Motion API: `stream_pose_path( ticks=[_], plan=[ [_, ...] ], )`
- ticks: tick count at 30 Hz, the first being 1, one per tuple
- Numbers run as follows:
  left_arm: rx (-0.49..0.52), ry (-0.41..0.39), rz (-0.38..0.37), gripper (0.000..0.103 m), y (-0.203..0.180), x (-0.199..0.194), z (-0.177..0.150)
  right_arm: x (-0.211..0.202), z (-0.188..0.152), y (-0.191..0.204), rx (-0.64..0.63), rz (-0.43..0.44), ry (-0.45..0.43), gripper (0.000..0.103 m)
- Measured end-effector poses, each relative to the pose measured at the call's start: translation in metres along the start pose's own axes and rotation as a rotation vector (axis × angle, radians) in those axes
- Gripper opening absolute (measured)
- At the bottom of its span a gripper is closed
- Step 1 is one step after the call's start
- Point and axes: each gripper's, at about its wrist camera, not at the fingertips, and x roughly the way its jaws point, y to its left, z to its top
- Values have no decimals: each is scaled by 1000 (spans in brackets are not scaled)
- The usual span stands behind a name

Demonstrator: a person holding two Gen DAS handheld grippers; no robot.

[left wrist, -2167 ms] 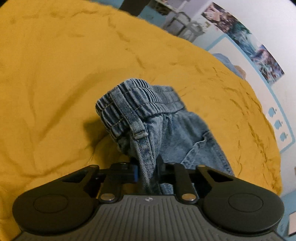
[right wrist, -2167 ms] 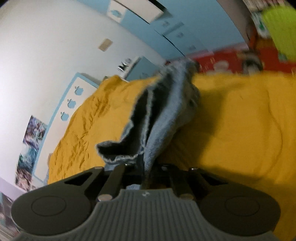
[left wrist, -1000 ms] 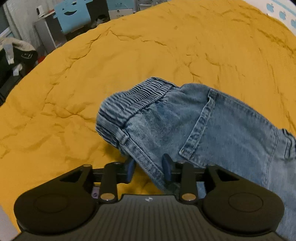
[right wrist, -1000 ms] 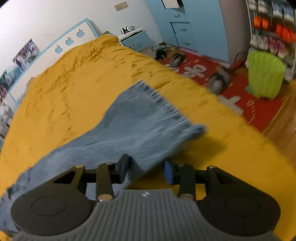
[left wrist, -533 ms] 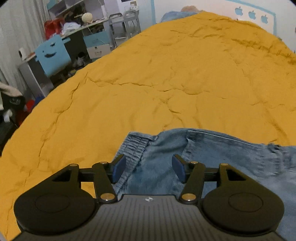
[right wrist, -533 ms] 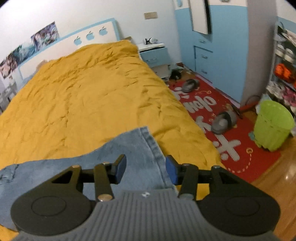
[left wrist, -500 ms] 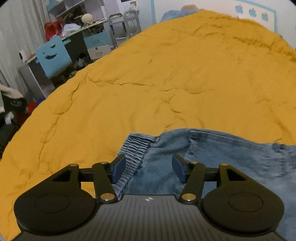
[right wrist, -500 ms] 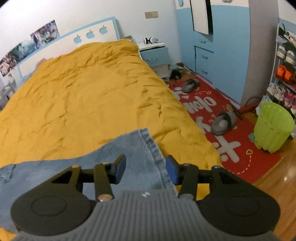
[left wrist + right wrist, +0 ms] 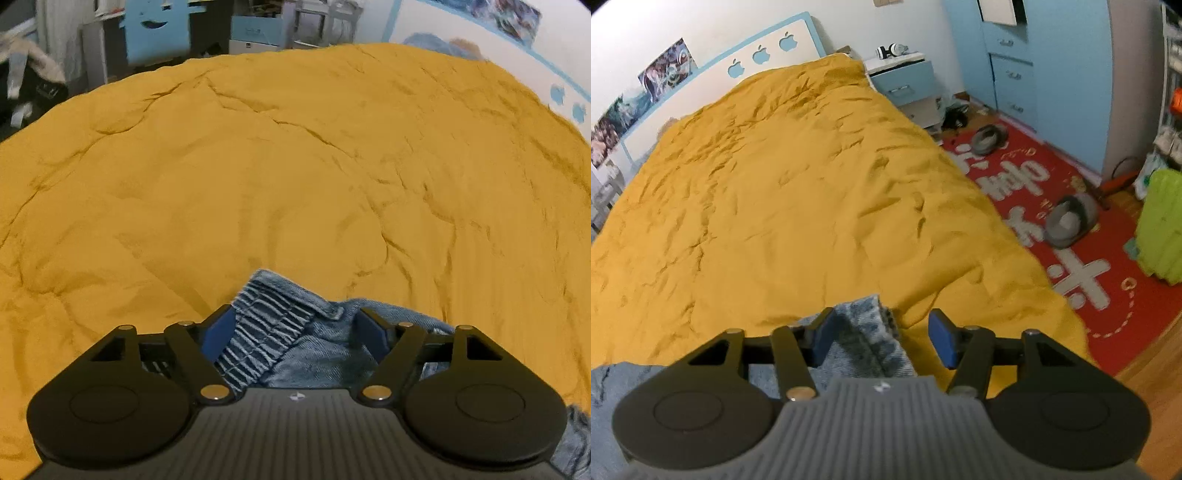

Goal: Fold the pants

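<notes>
Both handheld units look like the same design. The left gripper [image 9: 297, 328] has a dark ribbed housing with a tiny white logo mark at the top centre, flanked by two big rounded black lobes, each with a shallow circular disc recess. Black linkage bars run forward from brass-coloured pivot screws, with smaller silver screws further out. Its fingers [image 9: 371, 334] are black with blue pads on the inner faces. The right gripper [image 9: 882, 338] is built the same, except its ribbed housing reads lighter grey. Blue pads [image 9: 940, 341] there too. No cables, hands or sleeves visible.
</notes>
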Motion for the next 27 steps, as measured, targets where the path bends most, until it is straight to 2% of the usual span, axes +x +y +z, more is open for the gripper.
stream_pose_path(
  ticks=[1,2,4,5,6,9,12,14,17,21,23,24,25,27],
  plan=[
    [16,-9,17,69,-4,0,-2,0,-2,0,2,26,-6,17],
    [33,-25,20,59,-9,0,-3,-1,-2,4,-8,27,-14,17],
    [65,-42,11,21,-20,-3,-7,-10,-5,15,-82,-4,-54,9],
    [93,-52,17,11,-26,-5,-9,-18,-6,20,-115,3,-75,7],
    [133,-60,28,5,-35,-7,-10,-26,-7,25,-140,14,-95,6],
    [238,-77,108,2,-52,-6,-18,-58,-4,44,-230,32,-183,3],
    [238,-61,133,2,-54,-2,-20,-92,9,58,-258,7,-341,2],
    [240,-59,142,2,-56,-1,-22,-86,19,59,-259,-20,-313,2],
    [218,-63,143,2,-55,-2,-22,-53,19,66,-308,-109,-231,2],
    [191,-77,138,10,-54,-16,-19,-24,9,62,-265,-181,-202,5],
    [212,-96,115,10,-55,-30,-18,-23,10,58,-217,-201,-213,11],
    [224,-116,99,13,-56,-39,-18,-27,10,55,-198,-197,-218,19],
    [234,-128,81,14,-59,-48,-19,-33,9,54,-190,-187,-220,23],
    [249,-143,26,14,-66,-66,-22,-47,5,51,-179,-176,-216,23]
  ],
)
